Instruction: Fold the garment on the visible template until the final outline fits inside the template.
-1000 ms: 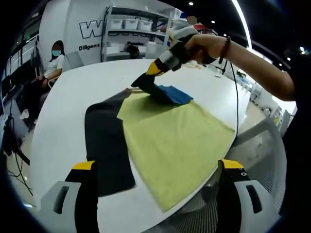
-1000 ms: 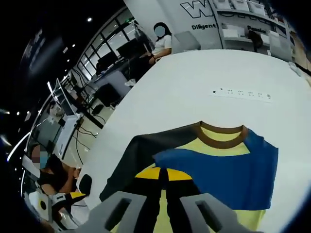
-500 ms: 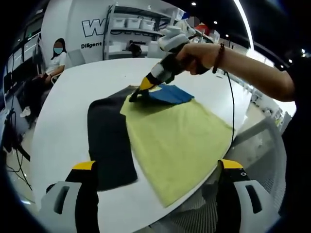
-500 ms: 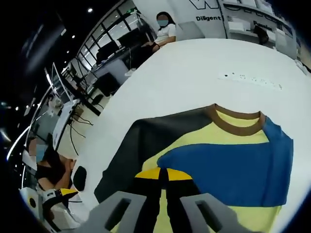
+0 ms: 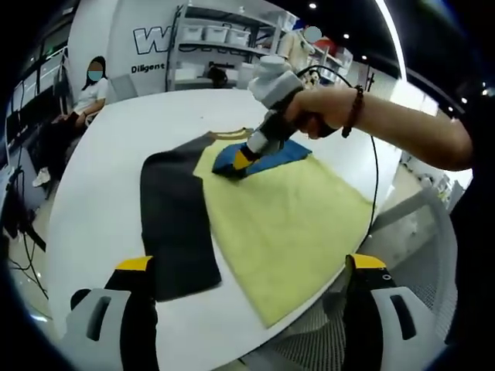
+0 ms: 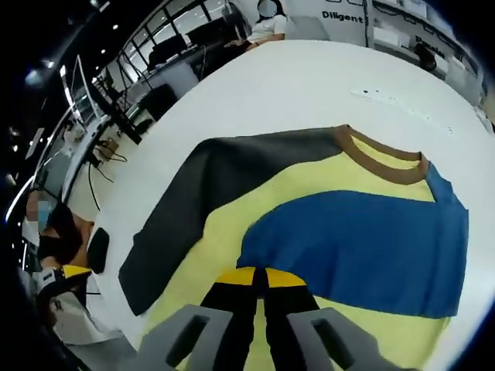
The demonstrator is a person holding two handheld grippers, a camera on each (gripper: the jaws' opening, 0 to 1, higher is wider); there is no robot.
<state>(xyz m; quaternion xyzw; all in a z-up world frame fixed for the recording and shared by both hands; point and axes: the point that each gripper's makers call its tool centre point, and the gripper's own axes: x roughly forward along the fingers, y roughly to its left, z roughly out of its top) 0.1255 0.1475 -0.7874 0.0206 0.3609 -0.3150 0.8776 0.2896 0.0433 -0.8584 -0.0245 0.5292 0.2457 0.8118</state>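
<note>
The right gripper [image 6: 259,280] has its tips pressed together, pinching the blue sleeve [image 6: 363,243] of the shirt [image 5: 282,228]. The shirt stretches away across the table [image 5: 108,139] in front. The left gripper [image 5: 246,267], spread wide, hangs farther off.

- back wall [image 5: 116,39], left gripper view: big outlined "W", rest of the word cut off by the shelf rack [image 5: 224,39]
- same wall, under the big letter: small dark "Diligent", anything after it blocked
- wall [image 6: 348,11] at top of right gripper view: "Diligent", next word too blurred to read
- garment, table: no readable text
</note>
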